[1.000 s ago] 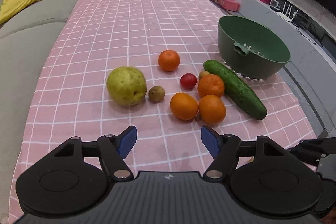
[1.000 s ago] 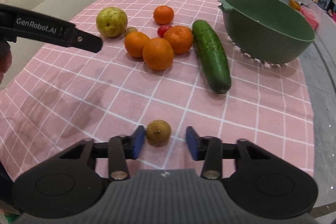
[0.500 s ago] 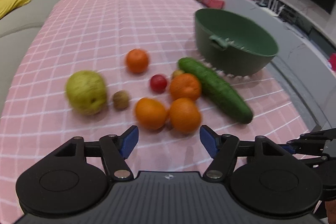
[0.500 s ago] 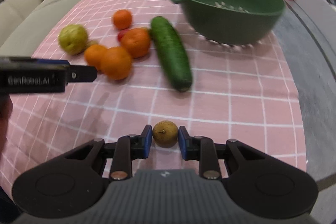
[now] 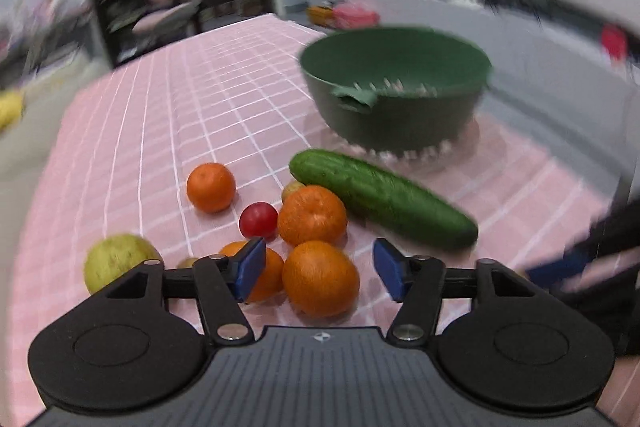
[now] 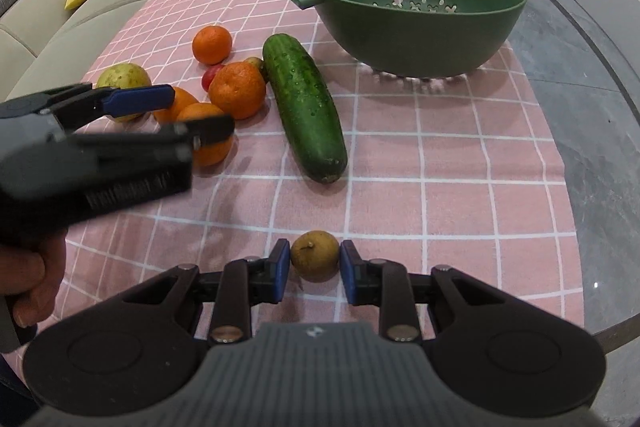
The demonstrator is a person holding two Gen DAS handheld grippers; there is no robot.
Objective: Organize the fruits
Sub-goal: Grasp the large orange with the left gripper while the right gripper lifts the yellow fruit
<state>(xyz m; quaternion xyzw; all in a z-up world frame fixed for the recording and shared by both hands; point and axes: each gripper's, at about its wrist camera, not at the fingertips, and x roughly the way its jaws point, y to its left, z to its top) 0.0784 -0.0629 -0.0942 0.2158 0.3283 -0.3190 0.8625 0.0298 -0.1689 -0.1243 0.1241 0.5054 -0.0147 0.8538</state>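
Meanwhile, two grabs under way, neither safe.
Left gripper (image 5: 318,269): wide open over nearest orange (image 5: 320,279), liable to scatter neighbours. Right gripper (image 6: 314,273): pinched on small brown fruit (image 6: 315,255), well short of green colander (image 6: 412,7); round, liable to slip.

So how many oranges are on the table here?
4, none hidden as far as I can tell: one alone at the back, one beside the cucumber, and two nearest the left gripper.

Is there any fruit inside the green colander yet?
No, the green colander shows only its bare perforated bottom, with nothing lying in it.
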